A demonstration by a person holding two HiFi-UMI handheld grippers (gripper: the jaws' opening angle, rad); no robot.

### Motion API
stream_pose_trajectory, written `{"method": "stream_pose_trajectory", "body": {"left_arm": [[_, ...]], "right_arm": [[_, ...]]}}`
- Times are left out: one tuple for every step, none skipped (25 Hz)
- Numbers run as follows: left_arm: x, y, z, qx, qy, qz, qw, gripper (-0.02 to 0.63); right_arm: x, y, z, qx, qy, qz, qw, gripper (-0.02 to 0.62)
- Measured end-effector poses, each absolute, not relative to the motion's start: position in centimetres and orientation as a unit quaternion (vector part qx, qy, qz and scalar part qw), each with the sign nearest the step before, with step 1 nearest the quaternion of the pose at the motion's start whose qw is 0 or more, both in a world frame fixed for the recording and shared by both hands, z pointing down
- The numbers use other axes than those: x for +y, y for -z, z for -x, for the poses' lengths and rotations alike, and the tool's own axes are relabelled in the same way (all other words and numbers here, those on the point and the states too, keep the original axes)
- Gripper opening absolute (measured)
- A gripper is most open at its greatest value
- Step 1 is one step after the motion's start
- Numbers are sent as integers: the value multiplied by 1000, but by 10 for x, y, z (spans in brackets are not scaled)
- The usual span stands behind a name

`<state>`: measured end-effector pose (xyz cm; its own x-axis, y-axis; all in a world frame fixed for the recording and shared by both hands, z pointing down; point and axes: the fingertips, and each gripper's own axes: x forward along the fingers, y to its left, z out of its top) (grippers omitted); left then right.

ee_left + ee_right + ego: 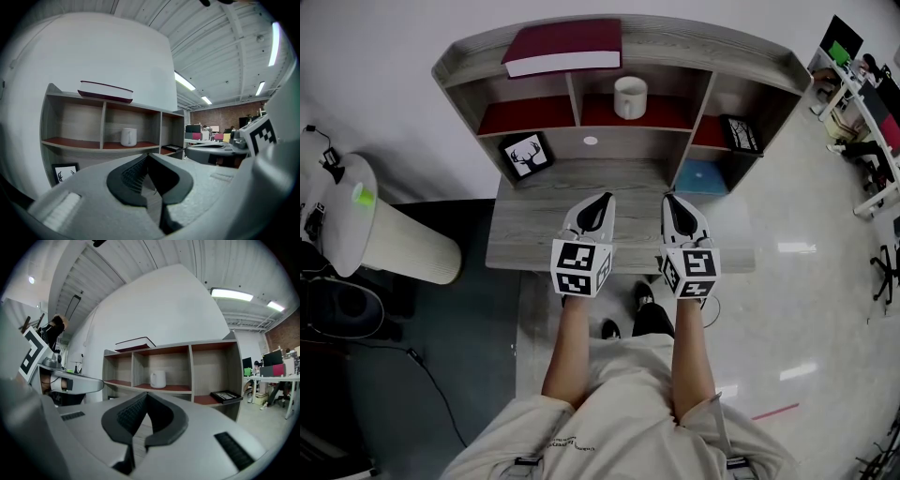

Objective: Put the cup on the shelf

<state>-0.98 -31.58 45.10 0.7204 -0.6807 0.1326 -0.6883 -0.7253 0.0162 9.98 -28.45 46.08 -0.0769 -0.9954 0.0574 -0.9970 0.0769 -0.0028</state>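
A white cup (630, 97) stands upright in the middle compartment of the shelf unit (684, 39), on its red lining. The left gripper view shows the cup (129, 137) ahead, and so does the right gripper view, cup (157, 379). My left gripper (604, 197) hovers over the desk (530, 225) with jaws together and nothing between them. Beside it, my right gripper (668, 197) is likewise shut and empty. Both point toward the shelf, well short of the cup.
A dark red book (563, 47) lies on top of the shelf. A framed deer picture (526, 156) leans at the desk's back left, a black tray (739, 133) sits in the right compartment, a blue item (703, 176) below it. A white round table (356, 220) stands left.
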Motion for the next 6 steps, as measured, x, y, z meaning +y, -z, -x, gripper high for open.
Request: {"method": "stream_pose_trajectory", "body": {"left_arm": [[-315, -451, 11, -370, -58, -927, 32, 11], [-314, -451, 12, -370, -58, -927, 32, 11], [-313, -451, 13, -370, -59, -927, 32, 11], [-313, -452, 13, -370, -59, -927, 32, 11], [-312, -452, 12, -369, -59, -927, 32, 11], [-312, -452, 12, -368, -59, -927, 32, 11]], "right_arm": [[-283, -462, -98, -734, -20, -679, 22, 15], [-283, -462, -97, -733, -20, -679, 24, 15], [-282, -462, -96, -733, -20, -679, 26, 15], [-281, -462, -96, -733, -19, -680, 27, 15], [-281, -462, -96, -732, -19, -681, 28, 15], [-281, -461, -97, -731, -18, -681, 29, 15]]}}
